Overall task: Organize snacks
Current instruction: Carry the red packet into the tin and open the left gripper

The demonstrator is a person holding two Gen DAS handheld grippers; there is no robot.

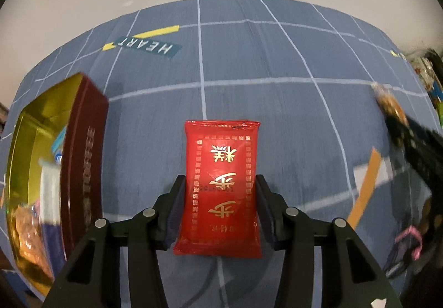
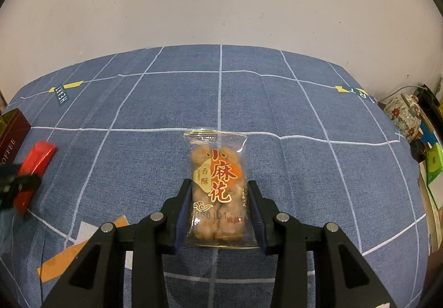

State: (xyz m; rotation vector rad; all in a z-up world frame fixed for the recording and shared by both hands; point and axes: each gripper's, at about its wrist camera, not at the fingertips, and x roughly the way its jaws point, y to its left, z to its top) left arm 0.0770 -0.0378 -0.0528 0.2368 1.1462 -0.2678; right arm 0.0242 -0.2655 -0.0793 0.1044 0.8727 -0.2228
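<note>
My left gripper (image 1: 220, 179) is shut on a red snack packet (image 1: 221, 158) with gold characters, its pads pressing both long sides. To its left stands an open dark red box (image 1: 83, 141) with a gold inside, holding several snacks. My right gripper (image 2: 219, 182) is shut on a clear packet of fried dough twists (image 2: 217, 169) above the blue cloth. The right wrist view shows the red packet (image 2: 38, 158) at the far left, next to the box (image 2: 11, 136). Blurred at the right edge of the left wrist view is the right gripper's twist packet (image 1: 387, 100).
A blue tablecloth (image 2: 304, 114) with a white grid covers the table, which ends at a white wall. A flowered teapot (image 2: 404, 117) and green boxes (image 2: 433, 161) sit past the right edge. An orange strip with white paper (image 2: 83, 241) lies near the front left.
</note>
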